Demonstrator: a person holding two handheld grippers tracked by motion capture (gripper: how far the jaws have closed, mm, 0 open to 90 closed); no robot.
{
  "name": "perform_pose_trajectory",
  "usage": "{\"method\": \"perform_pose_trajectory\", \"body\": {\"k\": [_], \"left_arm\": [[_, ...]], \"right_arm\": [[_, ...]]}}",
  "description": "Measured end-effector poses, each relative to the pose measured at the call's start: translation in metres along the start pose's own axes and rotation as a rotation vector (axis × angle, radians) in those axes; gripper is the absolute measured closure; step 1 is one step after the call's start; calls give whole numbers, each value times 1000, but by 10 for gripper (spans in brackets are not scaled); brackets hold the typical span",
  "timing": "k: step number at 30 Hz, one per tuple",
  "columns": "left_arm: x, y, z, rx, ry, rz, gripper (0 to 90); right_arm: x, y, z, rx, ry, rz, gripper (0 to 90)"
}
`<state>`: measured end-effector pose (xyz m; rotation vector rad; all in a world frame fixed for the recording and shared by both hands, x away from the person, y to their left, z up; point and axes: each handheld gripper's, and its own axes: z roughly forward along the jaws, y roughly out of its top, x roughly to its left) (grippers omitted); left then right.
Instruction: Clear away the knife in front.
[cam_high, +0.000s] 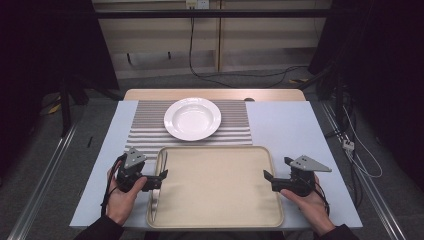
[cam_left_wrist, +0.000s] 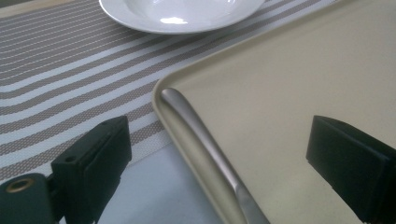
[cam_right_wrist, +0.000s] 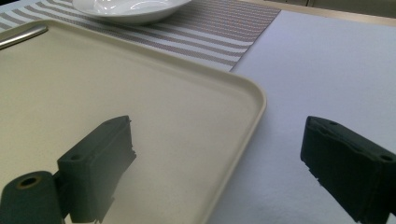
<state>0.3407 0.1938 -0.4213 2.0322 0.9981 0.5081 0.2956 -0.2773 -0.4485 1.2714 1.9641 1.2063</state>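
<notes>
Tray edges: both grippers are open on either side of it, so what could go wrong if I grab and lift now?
The metal utensil lies loose along the tray wall between the left gripper jaws; it may get pinched or slide when tilted. The plate sits close beyond the far rim; a forward push could knock it. The right gripper straddles only a thin rim, so it may slip.

1. My left gripper and my right gripper have matt black plastic jaws, faintly grained, with a dull brass-looking insert at each base.
2. The knife along the tray's edge looks like brushed metal, satin rather than mirror-bright.
3. The tray is beige plastic, smooth with a soft, low sheen.
4. The plate is glossy white ceramic, catching bright highlights.
5. The placemat is coarse woven stuff, striped grey and white, matt.
6. The table cover is pale, matt and finely textured.
</notes>
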Motion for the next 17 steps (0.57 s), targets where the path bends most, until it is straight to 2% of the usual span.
{"method": "perform_pose_trajectory", "body": {"k": [4, 7, 13, 17], "left_arm": [[2, -9, -7, -5, 17, -9, 66], [4, -16, -9, -14, 13, -29, 65], [7, -19, -12, -28, 26, -30, 64], [7, -19, -10, -11, 23, -30, 65]], "right_arm": [[0, 0, 0, -1, -1, 2, 90], [-1, 0, 0, -2, -1, 0, 90], [-1, 0, -1, -5, -6, -2, 89], [-1, 0, -1, -3, -4, 2, 88]]}}
